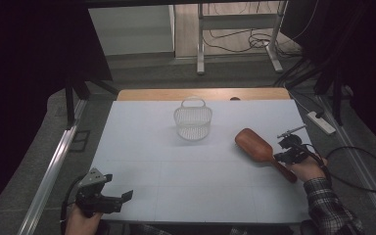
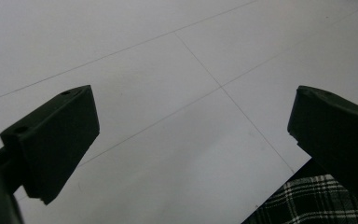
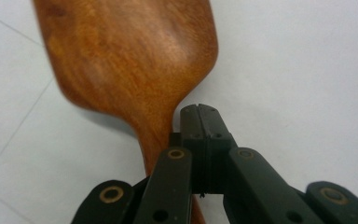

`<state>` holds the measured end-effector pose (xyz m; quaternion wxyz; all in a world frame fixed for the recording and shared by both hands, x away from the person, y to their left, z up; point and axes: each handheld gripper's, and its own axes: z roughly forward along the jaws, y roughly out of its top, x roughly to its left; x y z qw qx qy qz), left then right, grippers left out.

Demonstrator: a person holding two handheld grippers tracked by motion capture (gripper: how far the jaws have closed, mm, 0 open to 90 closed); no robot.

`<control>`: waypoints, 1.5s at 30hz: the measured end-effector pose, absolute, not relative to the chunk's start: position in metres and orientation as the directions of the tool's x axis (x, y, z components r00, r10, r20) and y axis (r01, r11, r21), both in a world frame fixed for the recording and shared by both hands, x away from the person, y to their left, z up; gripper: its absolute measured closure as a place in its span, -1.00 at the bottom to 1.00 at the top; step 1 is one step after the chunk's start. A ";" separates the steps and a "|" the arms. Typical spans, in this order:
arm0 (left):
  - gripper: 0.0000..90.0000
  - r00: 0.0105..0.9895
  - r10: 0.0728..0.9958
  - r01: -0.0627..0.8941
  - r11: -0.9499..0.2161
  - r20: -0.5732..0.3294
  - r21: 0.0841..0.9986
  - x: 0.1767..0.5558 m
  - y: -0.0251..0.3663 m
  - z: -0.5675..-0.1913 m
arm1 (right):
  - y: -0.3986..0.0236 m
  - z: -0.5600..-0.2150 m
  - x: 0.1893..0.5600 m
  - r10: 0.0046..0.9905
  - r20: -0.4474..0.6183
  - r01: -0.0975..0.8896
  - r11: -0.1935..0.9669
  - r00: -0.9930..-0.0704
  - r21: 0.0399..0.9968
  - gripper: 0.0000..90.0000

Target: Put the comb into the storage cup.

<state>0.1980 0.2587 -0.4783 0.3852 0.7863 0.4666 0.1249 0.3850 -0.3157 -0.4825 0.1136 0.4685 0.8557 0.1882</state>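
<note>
wooden hairbrush at the table's right side, back upward, handle toward the right edge. right gripper beside the handle, jaws pressed flat together next to the neck, not around it. white wire basket upright farther back, well apart. left gripper at near left corner, jaws wide apart, empty.

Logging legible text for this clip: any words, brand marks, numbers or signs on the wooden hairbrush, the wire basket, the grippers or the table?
None can be read.
Wooden hairbrush: bare wood grain on its back, no mark.
White wire basket: no label.
Left gripper and right gripper: plain black jaws, only screw holes.
White table: only thin lines, no print.
Power strip on the floor: too small to tell.
</note>
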 end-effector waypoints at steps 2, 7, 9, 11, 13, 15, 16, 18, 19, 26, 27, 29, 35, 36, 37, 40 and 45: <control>-0.96 0.533 0.830 0.638 -0.268 -0.162 0.722 0.198 0.259 -0.478 | -0.315 -0.483 0.382 0.842 -0.013 0.756 0.492 -0.540 0.431 0.99; -0.95 0.534 0.830 0.638 -0.271 -0.160 0.721 0.198 0.258 -0.478 | -0.312 -0.484 0.373 0.835 -0.009 0.754 0.500 -0.549 0.427 0.99; -0.95 0.532 0.832 0.637 -0.269 -0.160 0.722 0.198 0.258 -0.478 | -0.311 -0.483 0.370 0.833 -0.004 0.751 0.500 -0.553 0.430 0.99; -0.95 0.532 0.831 0.638 -0.269 -0.160 0.722 0.198 0.258 -0.478 | -0.309 -0.481 0.365 0.830 0.001 0.747 0.502 -0.558 0.436 0.99; -0.95 0.533 0.831 0.637 -0.269 -0.161 0.722 0.198 0.258 -0.478 | -0.308 -0.481 0.362 0.826 -0.001 0.742 0.508 -0.564 0.437 0.99; -0.95 0.533 0.830 0.638 -0.269 -0.162 0.722 0.199 0.258 -0.478 | -0.307 -0.481 0.361 0.824 -0.003 0.740 0.510 -0.566 0.439 0.99; -0.95 0.533 0.830 0.638 -0.269 -0.162 0.721 0.199 0.258 -0.478 | -0.306 -0.481 0.360 0.823 -0.007 0.739 0.514 -0.568 0.435 0.99; -0.95 0.533 0.830 0.638 -0.269 -0.162 0.722 0.199 0.258 -0.478 | -0.306 -0.481 0.360 0.824 -0.008 0.740 0.514 -0.567 0.434 0.99; -0.95 0.533 0.830 0.637 -0.268 -0.162 0.723 0.199 0.258 -0.478 | -0.306 -0.480 0.360 0.826 -0.006 0.742 0.510 -0.564 0.434 0.99; -0.95 0.533 0.831 0.637 -0.268 -0.161 0.723 0.199 0.258 -0.478 | -0.308 -0.465 0.352 0.840 -0.021 0.719 0.477 -0.542 0.505 0.83; -0.95 0.533 0.831 0.637 -0.268 -0.161 0.723 0.199 0.258 -0.478 | -0.307 -0.464 0.351 0.840 -0.023 0.716 0.477 -0.543 0.510 0.80; -0.95 0.533 0.831 0.637 -0.268 -0.161 0.723 0.199 0.258 -0.478 | -0.306 -0.462 0.347 0.841 -0.033 0.711 0.476 -0.540 0.517 0.76; -0.95 0.534 0.830 0.637 -0.269 -0.162 0.723 0.199 0.258 -0.478 | -0.302 -0.458 0.342 0.845 -0.057 0.698 0.475 -0.531 0.536 0.48; -0.95 0.533 0.830 0.636 -0.268 -0.161 0.723 0.199 0.258 -0.478 | -0.301 -0.456 0.340 0.847 -0.057 0.697 0.471 -0.528 0.541 0.33; -0.95 0.534 0.830 0.637 -0.269 -0.162 0.723 0.199 0.258 -0.478 | -0.301 -0.456 0.340 0.847 -0.057 0.697 0.471 -0.528 0.541 0.33; -0.95 0.533 0.831 0.636 -0.269 -0.160 0.723 0.199 0.258 -0.478 | -0.299 -0.454 0.337 0.849 -0.051 0.696 0.463 -0.526 0.549 0.10; -0.95 0.534 0.830 0.636 -0.270 -0.160 0.723 0.199 0.258 -0.478 | -0.295 -0.451 0.335 0.849 -0.040 0.690 0.454 -0.527 0.564 -0.22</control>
